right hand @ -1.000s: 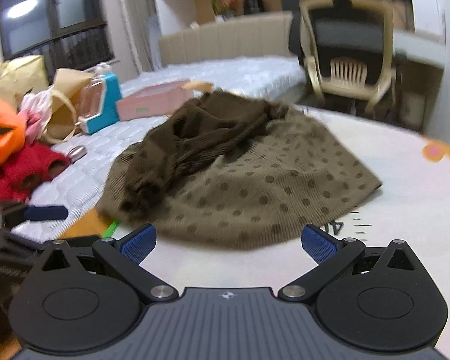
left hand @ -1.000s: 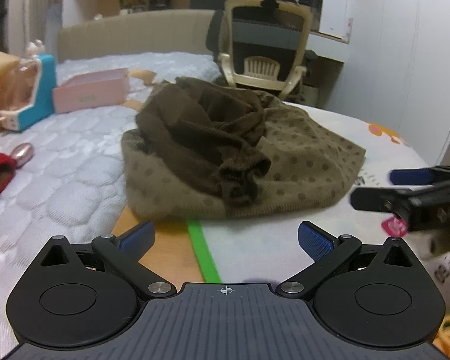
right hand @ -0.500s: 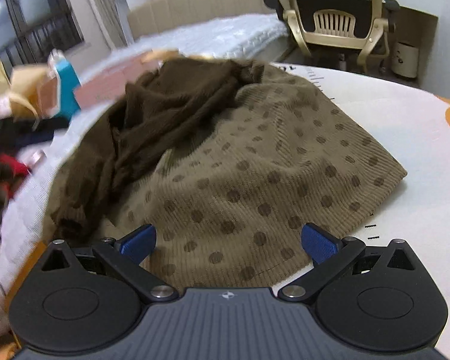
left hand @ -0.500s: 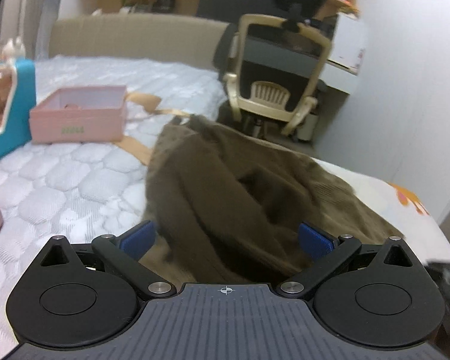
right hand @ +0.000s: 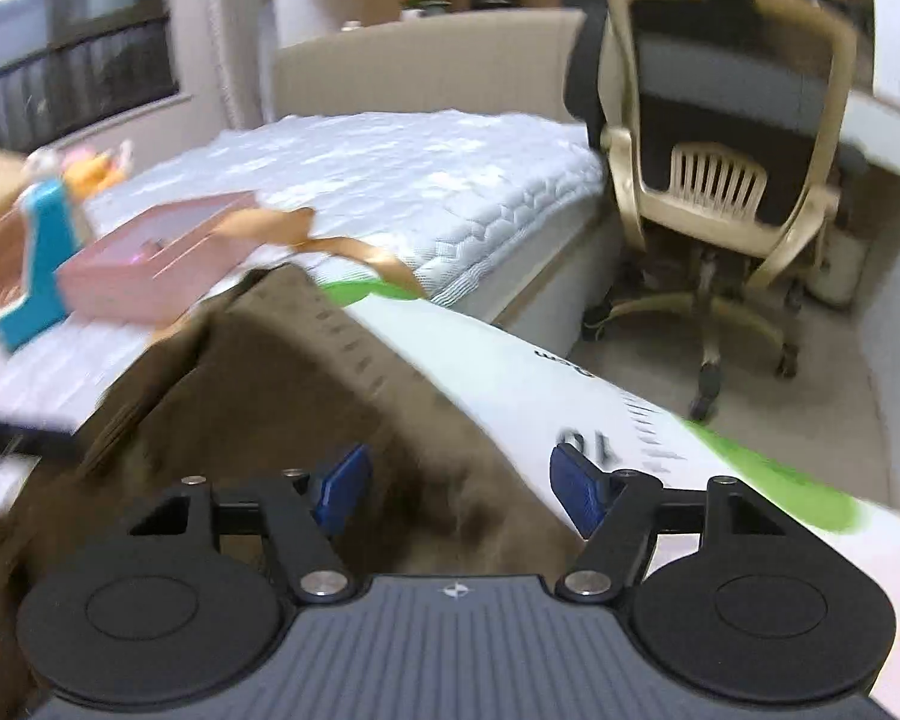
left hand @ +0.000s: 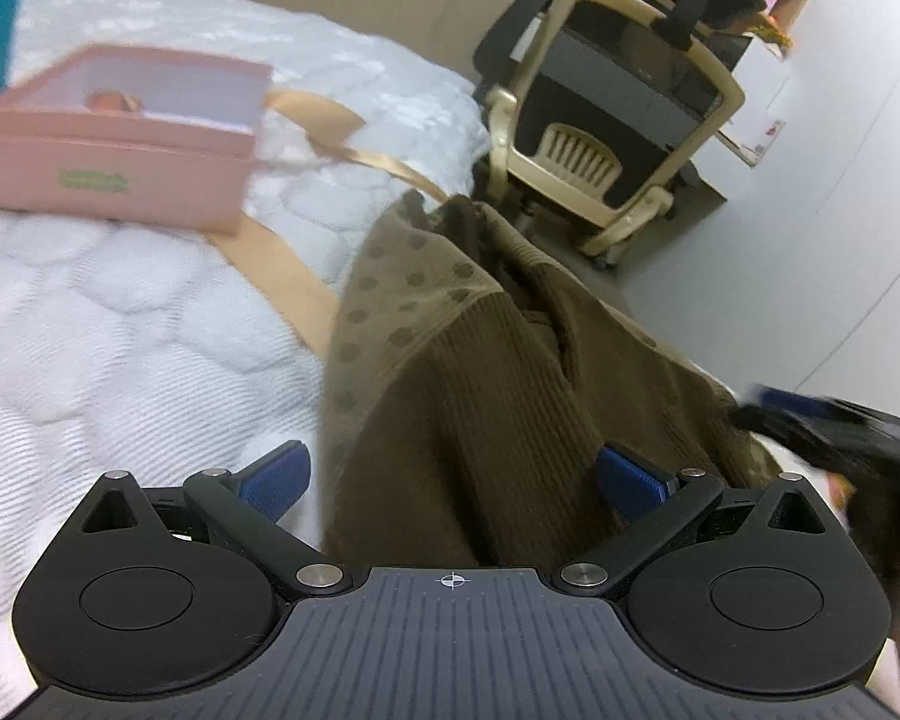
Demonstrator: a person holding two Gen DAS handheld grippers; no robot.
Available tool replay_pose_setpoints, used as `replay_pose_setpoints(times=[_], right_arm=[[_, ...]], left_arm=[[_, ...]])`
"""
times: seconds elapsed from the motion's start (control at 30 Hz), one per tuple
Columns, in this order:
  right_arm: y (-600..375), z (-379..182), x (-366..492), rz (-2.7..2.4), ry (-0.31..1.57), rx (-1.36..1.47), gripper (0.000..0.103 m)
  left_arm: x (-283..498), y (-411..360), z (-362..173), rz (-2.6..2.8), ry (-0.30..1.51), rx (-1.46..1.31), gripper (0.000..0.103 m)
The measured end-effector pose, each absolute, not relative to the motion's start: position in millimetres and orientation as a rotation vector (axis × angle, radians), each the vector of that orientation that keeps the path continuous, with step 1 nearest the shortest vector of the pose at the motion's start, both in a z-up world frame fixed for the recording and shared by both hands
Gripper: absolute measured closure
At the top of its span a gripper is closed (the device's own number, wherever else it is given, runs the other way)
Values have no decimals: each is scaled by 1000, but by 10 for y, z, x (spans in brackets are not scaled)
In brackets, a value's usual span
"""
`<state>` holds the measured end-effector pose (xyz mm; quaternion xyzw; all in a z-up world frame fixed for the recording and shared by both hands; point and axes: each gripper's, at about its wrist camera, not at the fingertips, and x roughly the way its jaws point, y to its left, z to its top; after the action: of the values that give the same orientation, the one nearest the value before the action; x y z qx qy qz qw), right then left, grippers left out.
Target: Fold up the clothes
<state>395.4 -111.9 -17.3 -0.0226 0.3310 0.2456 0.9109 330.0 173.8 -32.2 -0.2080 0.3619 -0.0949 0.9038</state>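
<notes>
Two grippers spread, left (left hand: 450, 474), right (right hand: 459, 489), brown garment (left hand: 480, 408) lying lengthwise between jaws.

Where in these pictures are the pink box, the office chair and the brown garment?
pink box (left hand: 120, 174): left wrist view, front wall.
office chair (right hand: 717, 180): right wrist view, slatted lumbar support.
brown garment (left hand: 480, 420): left wrist view, ribbed dark part.

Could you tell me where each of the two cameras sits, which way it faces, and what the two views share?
Left wrist view: sits on the left gripper, looking forward over the brown garment toward the pink box; its blue fingers show, jaws open.
Right wrist view: sits on the right gripper, looking over the garment's edge toward the office chair; its blue fingers show, jaws open.
Shared: garment, pink box, chair, white quilted bed.
</notes>
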Motion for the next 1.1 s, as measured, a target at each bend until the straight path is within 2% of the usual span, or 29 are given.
replay_pose_setpoints(times=[0.03,0.1,0.2,0.33,0.53,0.67,0.7,0.73,0.8,0.83,0.93,1.07,1.1], right_arm=[[-1066,-250,4175,500,705,-27,45],[-1003,-392,4259,531,753,35,57],[-1014,-358,3882,579,763,-19,65],[-1159,-272,3300,632,803,-49,66],[-1641,-148,2261,637,815,-144,65],[-1852,122,1605,594,645,-270,61],[-1846,194,1437,628,604,-294,52],[-1835,263,1270,666,565,-316,37],[-1761,337,963,756,511,-361,23],[-1690,334,826,811,500,-383,22],[-1342,72,618,878,472,-522,21],[-971,-220,559,914,439,-655,22],[-906,-273,603,911,433,-673,39]], left_arm=[[3349,1734,-370,-218,756,-448,0],[3377,1690,-424,-229,759,-462,0],[3281,1567,-404,-248,745,-431,0],[2869,1262,-230,-341,727,-336,0],[1940,896,-43,-508,749,-303,0],[1473,955,24,-451,707,-303,0],[1374,1008,56,-431,694,-319,0],[1276,1063,87,-409,681,-336,0],[1100,1175,121,-347,675,-374,0],[1045,1213,113,-317,685,-392,0],[918,1271,71,-234,719,-432,0],[752,1165,206,-221,668,-405,0],[728,1106,254,-241,655,-369,0]])
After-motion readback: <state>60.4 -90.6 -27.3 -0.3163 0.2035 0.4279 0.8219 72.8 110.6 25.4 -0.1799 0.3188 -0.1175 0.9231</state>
